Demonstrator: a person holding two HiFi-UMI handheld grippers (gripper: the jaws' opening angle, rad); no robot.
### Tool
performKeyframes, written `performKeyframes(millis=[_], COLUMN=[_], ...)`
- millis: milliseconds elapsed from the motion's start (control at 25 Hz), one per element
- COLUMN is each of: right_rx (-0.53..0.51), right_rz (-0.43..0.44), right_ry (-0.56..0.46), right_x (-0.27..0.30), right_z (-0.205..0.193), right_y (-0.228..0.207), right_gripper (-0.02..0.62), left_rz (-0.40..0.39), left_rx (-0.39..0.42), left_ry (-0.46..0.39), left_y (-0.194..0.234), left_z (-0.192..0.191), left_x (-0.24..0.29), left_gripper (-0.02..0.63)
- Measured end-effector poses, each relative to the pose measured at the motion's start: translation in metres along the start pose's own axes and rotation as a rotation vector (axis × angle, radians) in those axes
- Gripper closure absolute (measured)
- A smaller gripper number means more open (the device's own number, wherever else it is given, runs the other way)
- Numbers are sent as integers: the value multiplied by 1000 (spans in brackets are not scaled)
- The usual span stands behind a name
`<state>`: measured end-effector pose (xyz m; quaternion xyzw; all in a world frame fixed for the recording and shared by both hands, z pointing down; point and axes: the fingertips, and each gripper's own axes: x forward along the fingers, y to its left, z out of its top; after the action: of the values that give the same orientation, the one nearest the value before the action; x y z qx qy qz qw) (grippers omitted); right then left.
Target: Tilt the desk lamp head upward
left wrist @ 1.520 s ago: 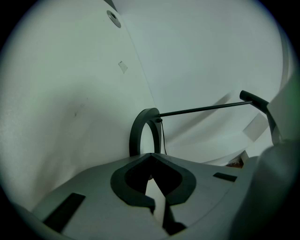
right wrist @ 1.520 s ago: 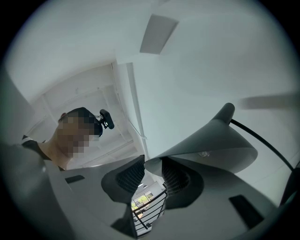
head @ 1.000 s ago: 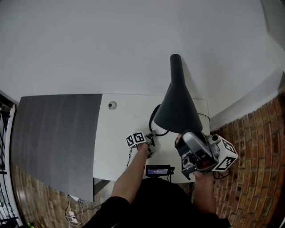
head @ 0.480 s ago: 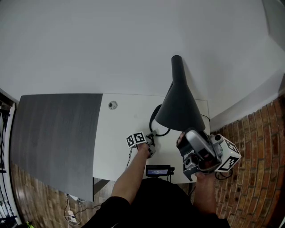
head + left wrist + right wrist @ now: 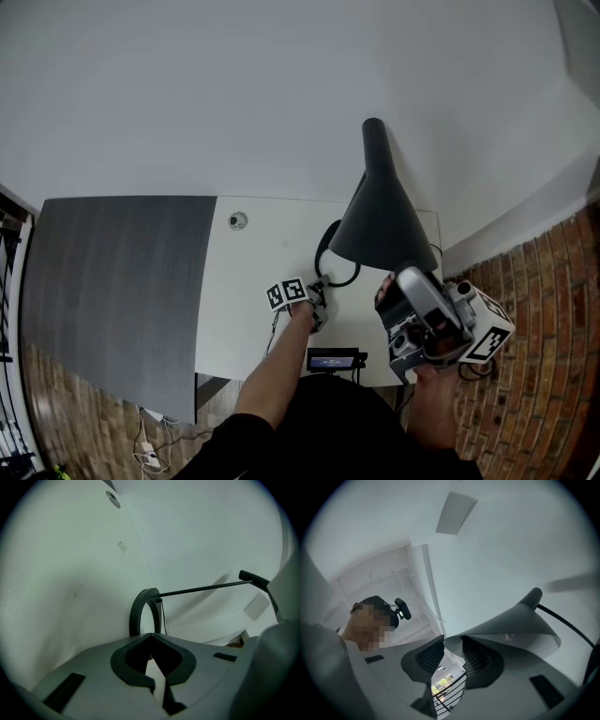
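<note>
Desk (image 5: 253, 272): right tongs (image 5: 451, 644) clamp lamp head (image 5: 380, 225) rim; left tongs (image 5: 151, 637) closed.

A plain white wall (image 5: 234, 94) fills twelve o'clock. A matt dark grey panel (image 5: 112, 291) at nine o'clock adjoins the white surface (image 5: 253, 281). Red-brown brick floor (image 5: 544, 375) lies at four o'clock.

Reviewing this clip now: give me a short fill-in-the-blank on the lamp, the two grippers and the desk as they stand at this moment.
1. The gripper closed on the rim of the lamp shade is the person's ____ one.
2. The left gripper is shut on the lamp base, which is shaped like a ____.
3. The lamp stands on the ____ part of the desk, not on the dark grey panel.
Missing words: right; ring; white.
</note>
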<state>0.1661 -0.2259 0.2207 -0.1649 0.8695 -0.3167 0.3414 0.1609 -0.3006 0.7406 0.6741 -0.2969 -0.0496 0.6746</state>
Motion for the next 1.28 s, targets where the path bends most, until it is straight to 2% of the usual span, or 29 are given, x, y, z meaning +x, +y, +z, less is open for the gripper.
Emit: performKeyframes(millis=[240, 520, 720, 1000, 1280], right_rx=[4, 71, 42, 57, 42], right_rz=[-16, -19, -21, -22, 4], right_ry=[-3, -28, -28, -44, -67], right_x=[2, 3, 14, 17, 12], right_z=[2, 8, 15, 20, 19], right_y=[1, 2, 6, 9, 12], right_gripper=[489, 490, 489, 488, 488], left_rz=[2, 5, 5, 5, 7], left_rx=[3, 7, 7, 6, 10], left_ry=[-3, -5, -5, -5, -6], left_y=[-1, 0, 0, -1, -3], left_z=[1, 1, 1, 0, 0], left_x=[0, 0, -1, -1, 0], left_gripper=[597, 597, 597, 597, 597])
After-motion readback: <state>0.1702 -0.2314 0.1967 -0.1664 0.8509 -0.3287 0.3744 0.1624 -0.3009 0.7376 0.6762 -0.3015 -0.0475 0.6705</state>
